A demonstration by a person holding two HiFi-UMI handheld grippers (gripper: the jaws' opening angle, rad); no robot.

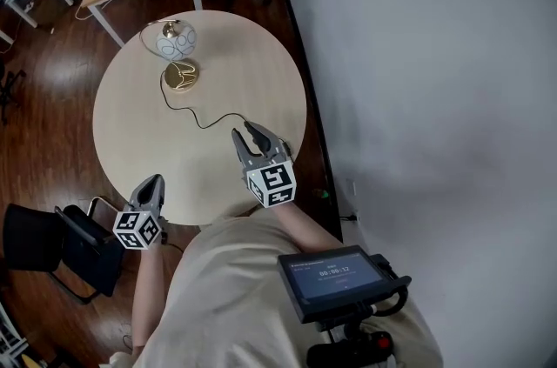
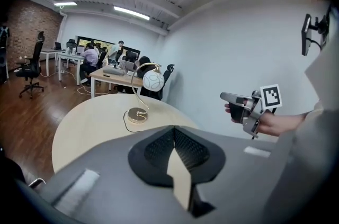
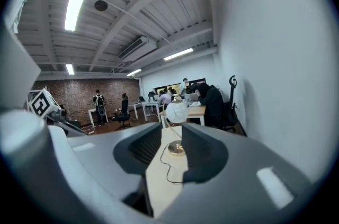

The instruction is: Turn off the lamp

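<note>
Lamp point(image 1: 178, 53) with a white globe shade and a gold base stands on the far part of the round table point(image 1: 130, 140), well apart from both grippers. Its black cord point(image 1: 209, 121) runs toward the right gripper point(image 1: 244, 131), which is above the near part of the table, with its jaws partly apart and empty. The left gripper point(image 1: 152, 184) seems closed on nothing.

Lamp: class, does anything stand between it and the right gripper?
Nothing visible does. Between the right gripper and the lamp lies only bare table, with the lamp's thin cord trailing flat across it.
</note>
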